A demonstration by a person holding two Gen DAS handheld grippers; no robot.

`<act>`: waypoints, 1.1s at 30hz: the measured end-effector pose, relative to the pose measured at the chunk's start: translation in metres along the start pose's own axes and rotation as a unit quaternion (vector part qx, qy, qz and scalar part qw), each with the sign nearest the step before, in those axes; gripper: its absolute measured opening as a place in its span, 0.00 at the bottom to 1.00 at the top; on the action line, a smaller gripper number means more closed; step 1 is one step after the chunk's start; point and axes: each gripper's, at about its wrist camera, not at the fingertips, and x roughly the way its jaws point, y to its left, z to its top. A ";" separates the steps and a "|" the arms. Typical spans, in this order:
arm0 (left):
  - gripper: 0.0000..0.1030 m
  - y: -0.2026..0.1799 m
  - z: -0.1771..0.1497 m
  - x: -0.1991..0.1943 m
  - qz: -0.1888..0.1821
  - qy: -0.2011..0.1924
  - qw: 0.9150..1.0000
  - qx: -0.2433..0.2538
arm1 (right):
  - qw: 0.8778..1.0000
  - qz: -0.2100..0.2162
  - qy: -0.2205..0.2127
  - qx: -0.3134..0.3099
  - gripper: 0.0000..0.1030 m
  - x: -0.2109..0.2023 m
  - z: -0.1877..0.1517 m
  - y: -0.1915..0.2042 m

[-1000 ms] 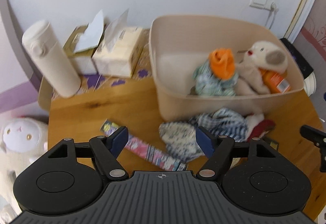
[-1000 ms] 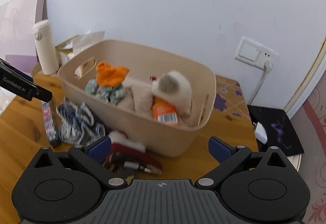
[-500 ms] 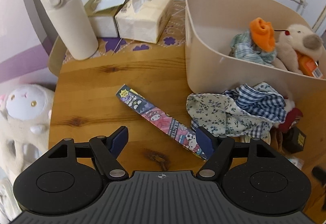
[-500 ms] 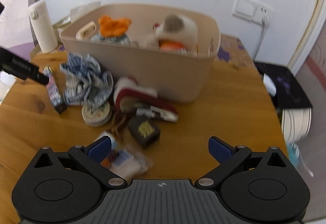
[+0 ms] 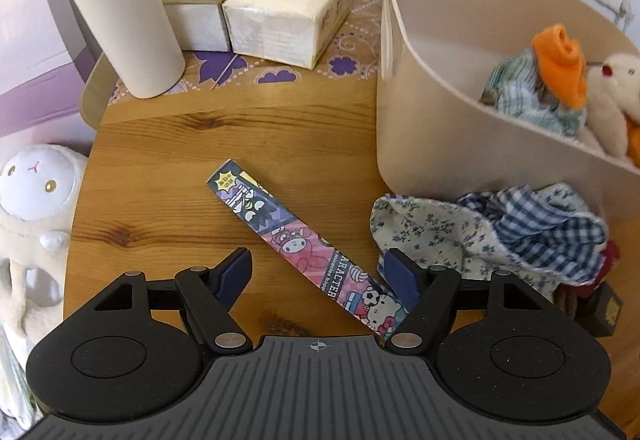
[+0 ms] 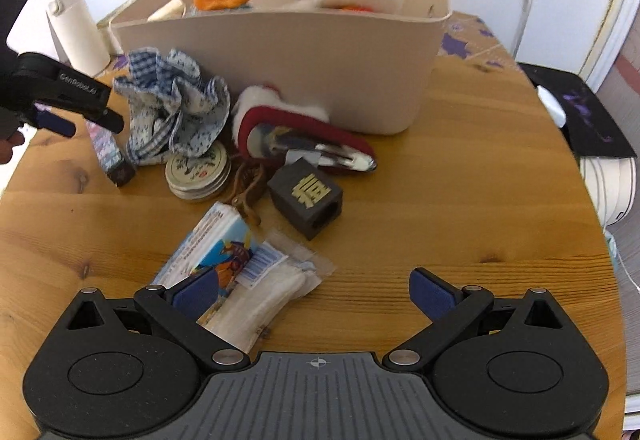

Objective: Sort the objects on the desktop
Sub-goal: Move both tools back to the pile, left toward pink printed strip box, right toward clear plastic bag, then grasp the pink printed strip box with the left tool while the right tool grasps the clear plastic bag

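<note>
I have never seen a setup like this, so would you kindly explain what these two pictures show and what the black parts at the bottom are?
No robot here: a person holds a two-fingered gripper in each hand, and each carries a wide-angle camera looking along its fingers. The black shapes at the bottom are those tools.

One picture is from the left gripper. Its blue-padded fingers are open above a long cartoon-printed box on the wooden table; they hold nothing. Behind are a cream bottle, tissue packs and a beige tub with soft toys in it.

The other is from the right gripper, also open and empty, above a plastic-wrapped packet. Further on lie a round tin, a dark block and crumpled cloth. The left gripper shows at its left edge.
</note>
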 end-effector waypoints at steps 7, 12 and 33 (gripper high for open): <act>0.71 0.005 -0.003 0.018 0.005 0.028 1.000 0.003 | 1.000 0.008 0.023 -0.003 0.97 0.014 -0.003 0.009; 0.63 0.008 -0.006 0.017 -0.006 0.022 1.000 0.008 | 0.999 0.012 0.030 0.001 0.92 0.020 -0.004 0.010; 0.22 0.011 -0.027 0.002 -0.013 0.013 0.999 0.031 | 1.000 0.002 0.005 -0.025 0.32 0.012 -0.009 0.012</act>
